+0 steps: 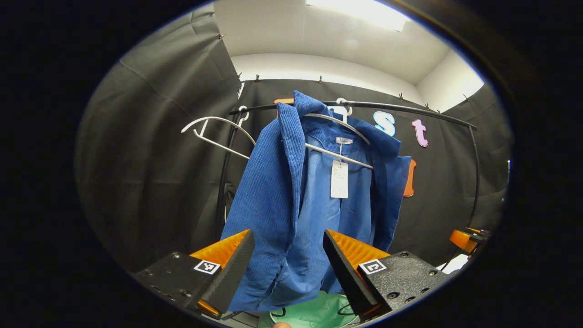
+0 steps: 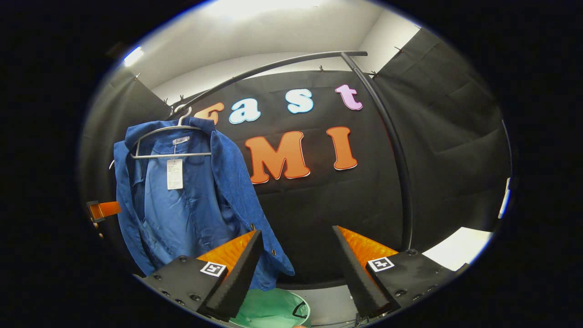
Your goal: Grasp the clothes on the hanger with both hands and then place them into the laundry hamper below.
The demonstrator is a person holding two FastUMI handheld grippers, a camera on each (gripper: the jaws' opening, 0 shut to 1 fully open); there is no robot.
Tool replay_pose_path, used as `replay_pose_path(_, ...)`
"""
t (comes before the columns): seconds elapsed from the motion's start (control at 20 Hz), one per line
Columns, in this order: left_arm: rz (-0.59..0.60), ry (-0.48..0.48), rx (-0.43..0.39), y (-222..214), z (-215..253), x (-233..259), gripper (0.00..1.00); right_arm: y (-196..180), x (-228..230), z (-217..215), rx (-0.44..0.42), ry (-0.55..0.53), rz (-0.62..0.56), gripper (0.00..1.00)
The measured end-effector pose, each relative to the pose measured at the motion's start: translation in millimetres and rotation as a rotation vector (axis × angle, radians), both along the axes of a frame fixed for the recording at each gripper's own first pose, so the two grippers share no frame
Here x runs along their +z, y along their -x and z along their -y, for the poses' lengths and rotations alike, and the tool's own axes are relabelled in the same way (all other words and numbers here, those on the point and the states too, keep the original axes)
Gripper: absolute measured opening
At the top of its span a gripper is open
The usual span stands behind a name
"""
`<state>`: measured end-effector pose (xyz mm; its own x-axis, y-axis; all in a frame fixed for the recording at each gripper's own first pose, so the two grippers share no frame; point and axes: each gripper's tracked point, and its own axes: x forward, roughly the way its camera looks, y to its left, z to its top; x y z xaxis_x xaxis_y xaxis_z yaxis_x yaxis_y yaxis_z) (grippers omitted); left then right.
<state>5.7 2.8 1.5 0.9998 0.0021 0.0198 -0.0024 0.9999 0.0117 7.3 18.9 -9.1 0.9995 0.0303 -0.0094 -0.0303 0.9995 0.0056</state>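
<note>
- Left gripper (image 1: 288, 262): fingers spread wide, nothing clamped between them.
- Right gripper (image 2: 296, 264): fingers likewise spread apart, holding nothing.

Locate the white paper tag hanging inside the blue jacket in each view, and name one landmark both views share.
Left gripper view: the paper tag hangs just right of centre, inside the open blue jacket, below the hanger's bar.
Right gripper view: the tag sits in the left part of the picture, inside the jacket, under the hanger's bar.
Shared landmark: the green laundry hamper at the bottom edge, below the jacket.
</note>
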Motion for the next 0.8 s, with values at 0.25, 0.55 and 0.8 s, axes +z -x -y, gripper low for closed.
replay_pose_path(0.25,0.001,-0.002,0.003,0.3,-1.8,-0.5,0.96,-5.4,-4.3,-21.0,0.042,0.003,-0.011,0.89)
replay_pose_path(0.55,-0.010,0.020,0.008,0.9,-10.8,-5.1,0.99,-15.0,-2.7,-33.5,0.063,-0.008,-0.022,0.97)
replay_pose_path(0.8,0.002,0.011,0.018,-3.7,-18.1,-2.7,0.96,-28.6,-0.3,-64.6,0.127,-0.084,-0.045,0.97)
